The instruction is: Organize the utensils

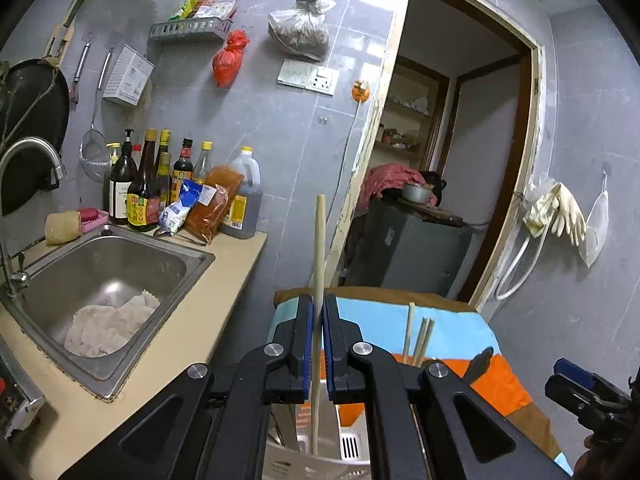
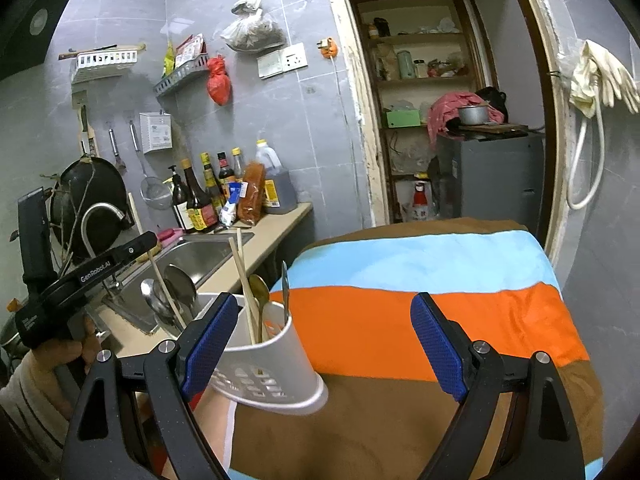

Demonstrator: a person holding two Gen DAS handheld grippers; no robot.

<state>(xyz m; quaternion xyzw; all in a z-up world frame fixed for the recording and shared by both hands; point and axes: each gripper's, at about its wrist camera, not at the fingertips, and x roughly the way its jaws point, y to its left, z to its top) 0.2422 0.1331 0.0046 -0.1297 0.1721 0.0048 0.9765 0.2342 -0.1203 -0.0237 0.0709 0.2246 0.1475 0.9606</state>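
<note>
Lower end of chopstick (image 1: 317, 360) lost inside white utensil holder (image 1: 352, 446), itself mostly blocked by left gripper (image 1: 319, 344). Spoon (image 2: 261, 292) handles buried in holder. Bottle (image 2: 196, 204) labels too small to read.

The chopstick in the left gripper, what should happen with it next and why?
Probably lower it a little further into the holder, then open. The left gripper is shut on the chopstick, which stands upright with its lower end already inside the holder's rim, beside other chopsticks. The right gripper is open and empty.
</note>
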